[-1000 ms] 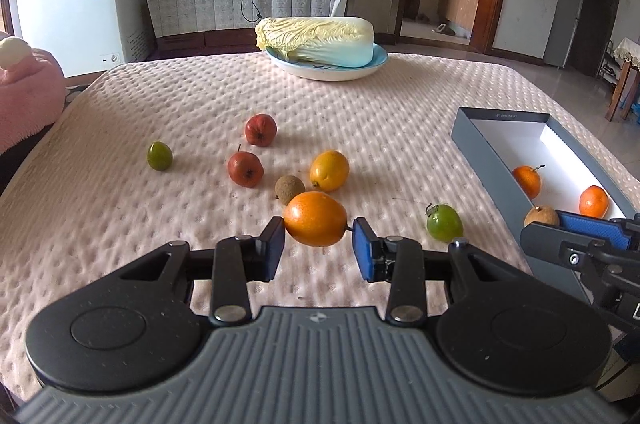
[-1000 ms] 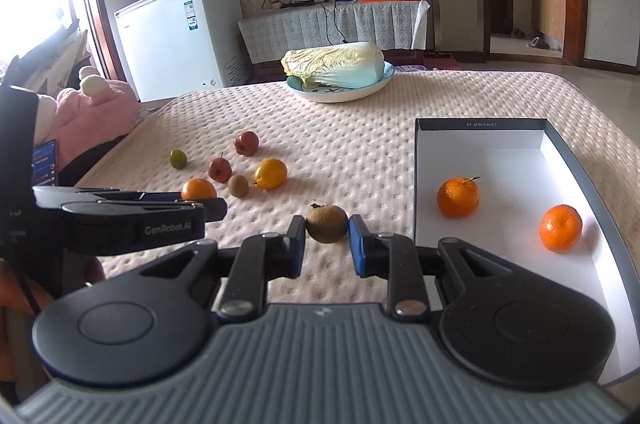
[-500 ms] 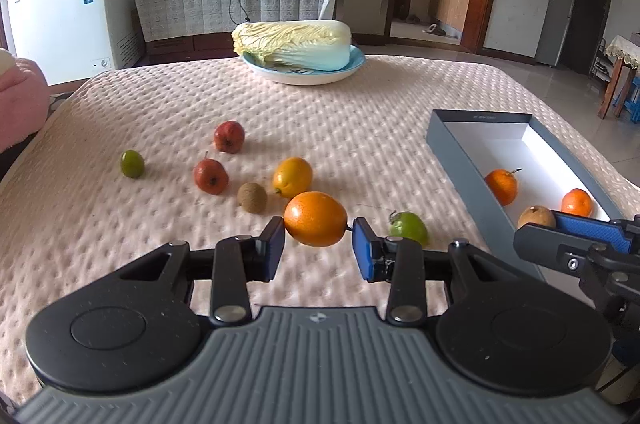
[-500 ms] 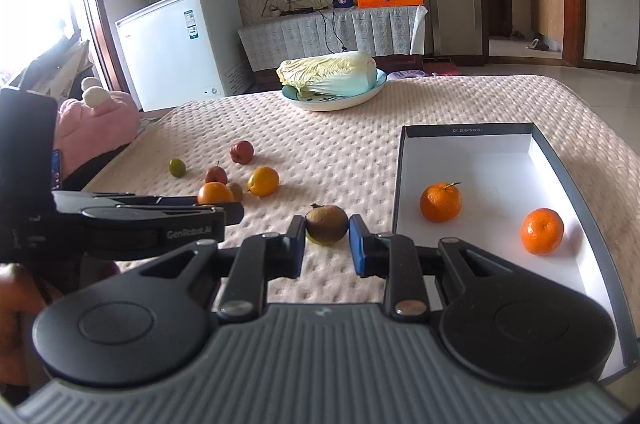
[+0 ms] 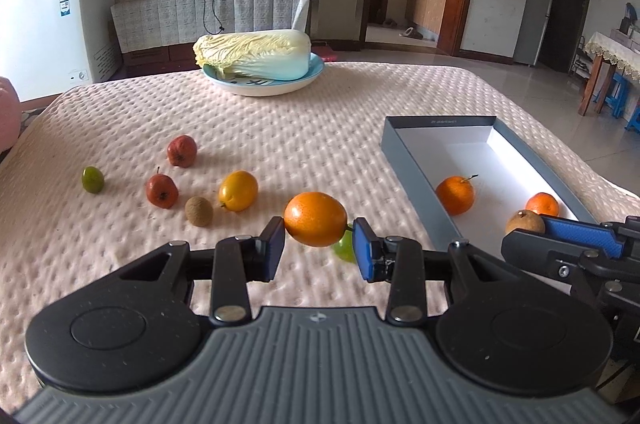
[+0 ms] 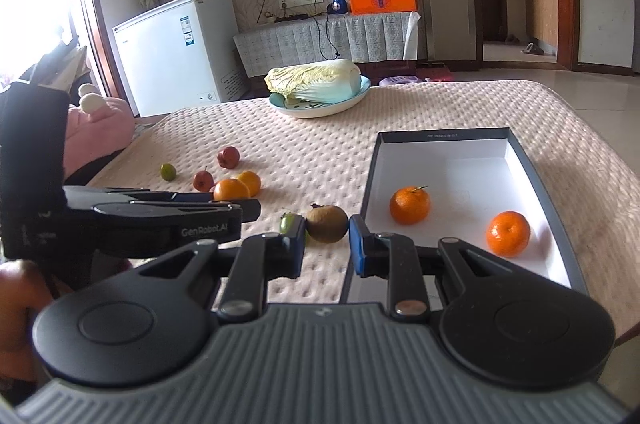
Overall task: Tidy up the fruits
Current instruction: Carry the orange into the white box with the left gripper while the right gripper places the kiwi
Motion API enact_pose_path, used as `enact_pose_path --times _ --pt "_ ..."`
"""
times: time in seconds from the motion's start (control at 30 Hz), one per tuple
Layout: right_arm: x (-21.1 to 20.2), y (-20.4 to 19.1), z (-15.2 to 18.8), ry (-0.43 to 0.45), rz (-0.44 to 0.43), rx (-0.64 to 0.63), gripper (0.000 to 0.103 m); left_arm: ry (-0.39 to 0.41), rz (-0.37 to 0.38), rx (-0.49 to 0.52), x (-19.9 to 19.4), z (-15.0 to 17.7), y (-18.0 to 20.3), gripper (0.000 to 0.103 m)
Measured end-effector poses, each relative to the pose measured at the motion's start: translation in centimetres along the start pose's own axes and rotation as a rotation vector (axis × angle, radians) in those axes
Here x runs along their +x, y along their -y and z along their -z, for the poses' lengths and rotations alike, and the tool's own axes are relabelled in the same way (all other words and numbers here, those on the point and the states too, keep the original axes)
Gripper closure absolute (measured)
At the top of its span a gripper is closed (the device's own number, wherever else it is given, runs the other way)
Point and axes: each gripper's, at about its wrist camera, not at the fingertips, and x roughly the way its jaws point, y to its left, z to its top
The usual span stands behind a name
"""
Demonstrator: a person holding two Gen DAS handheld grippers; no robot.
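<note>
My left gripper [image 5: 320, 248] is shut on an orange [image 5: 315, 218] and holds it above the pink tablecloth. My right gripper [image 6: 327, 244] is shut on a brown kiwi [image 6: 327, 224] and holds it near the left wall of the grey box [image 6: 536, 179]. The box shows in the left wrist view [image 5: 404, 159] too, with two tangerines [image 5: 455, 195] [image 5: 542, 203] inside. On the cloth lie a yellow-orange fruit [image 5: 238, 190], a second kiwi [image 5: 198, 211], two red fruits [image 5: 161, 190] [image 5: 182, 151], a small green fruit [image 5: 92, 179] and a green fruit [image 5: 345, 248] partly hidden behind the orange.
A plate with a napa cabbage [image 5: 256, 57] stands at the far side of the table. A white freezer [image 5: 52, 23] and a pink plush [image 6: 100, 127] are off the table's left side. The table's right edge drops to tiled floor.
Both grippers have risen and swung right toward the box, each still holding its fruit. The loose fruits have shifted left and farther away in both views.
</note>
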Motion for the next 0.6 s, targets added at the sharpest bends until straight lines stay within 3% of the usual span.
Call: enact_pose_path --times 0.6 --pt "-2.1 5.7 0.7 -0.021 0.120 0.064 0.077 0.012 0.128 0.047 1.0 -0.4 5.7 0.060"
